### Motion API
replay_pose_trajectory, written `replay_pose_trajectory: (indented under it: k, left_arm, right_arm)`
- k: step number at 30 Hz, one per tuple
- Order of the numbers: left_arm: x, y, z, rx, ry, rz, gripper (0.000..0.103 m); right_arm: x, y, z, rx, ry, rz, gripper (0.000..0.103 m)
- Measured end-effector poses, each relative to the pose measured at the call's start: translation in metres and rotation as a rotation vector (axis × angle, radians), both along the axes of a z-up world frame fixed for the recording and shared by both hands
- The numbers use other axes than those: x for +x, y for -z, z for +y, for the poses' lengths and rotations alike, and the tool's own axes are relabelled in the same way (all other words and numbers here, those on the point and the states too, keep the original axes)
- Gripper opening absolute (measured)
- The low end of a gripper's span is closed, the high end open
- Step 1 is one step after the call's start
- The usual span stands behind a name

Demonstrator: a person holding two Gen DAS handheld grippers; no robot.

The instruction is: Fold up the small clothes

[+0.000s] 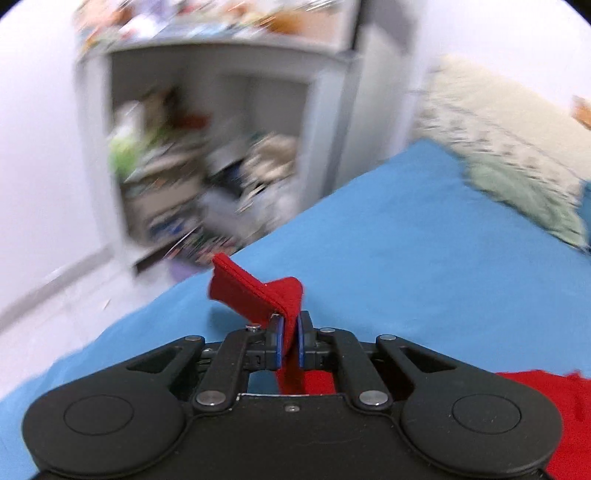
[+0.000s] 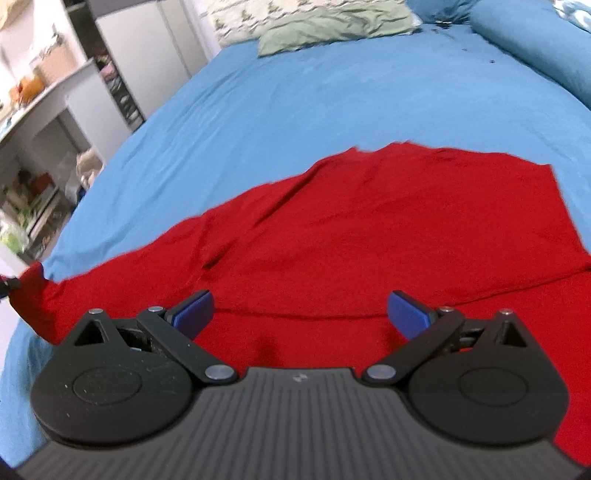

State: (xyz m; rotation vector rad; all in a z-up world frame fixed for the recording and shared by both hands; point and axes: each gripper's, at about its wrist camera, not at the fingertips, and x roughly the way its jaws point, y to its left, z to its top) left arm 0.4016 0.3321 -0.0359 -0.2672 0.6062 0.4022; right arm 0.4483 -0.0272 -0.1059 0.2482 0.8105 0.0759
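Left gripper pinches red garment edge | right gripper wide, empty | garment spread on blue bed | risk: your thin pinch slips, fold skews.

a blue sheet was spread over the bed. a crumpled green cloth and a pale patterned blanket were seen at its far end, with a blue pillow at the far right. a cluttered white shelf, blurred, was seen beside the bed against a white wall.
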Motion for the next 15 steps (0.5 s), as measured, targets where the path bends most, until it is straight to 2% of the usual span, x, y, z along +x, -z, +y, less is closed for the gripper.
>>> replay_pose_trajectory:
  k: [4, 8, 11, 15]
  left_arm:
    - [0.022, -0.039, -0.089, 0.041, 0.213, -0.069, 0.007]
    - [0.046, -0.048, -0.196, 0.000, 0.427, -0.100, 0.007]
    - [0.062, -0.028, -0.281, -0.030, 0.560, -0.067, 0.007]
    - [0.072, 0.031, -0.368, -0.060, 0.639, 0.033, 0.007]
  right_arm:
    - [-0.002, -0.016, -0.045, 0.022, 0.041, -0.023, 0.103]
    - [-0.004, -0.031, -0.100, 0.022, 0.084, -0.049, 0.103]
    - [-0.005, -0.034, -0.144, 0.017, 0.116, -0.059, 0.103]
    - [-0.003, -0.029, -0.194, -0.011, 0.149, -0.056, 0.103]
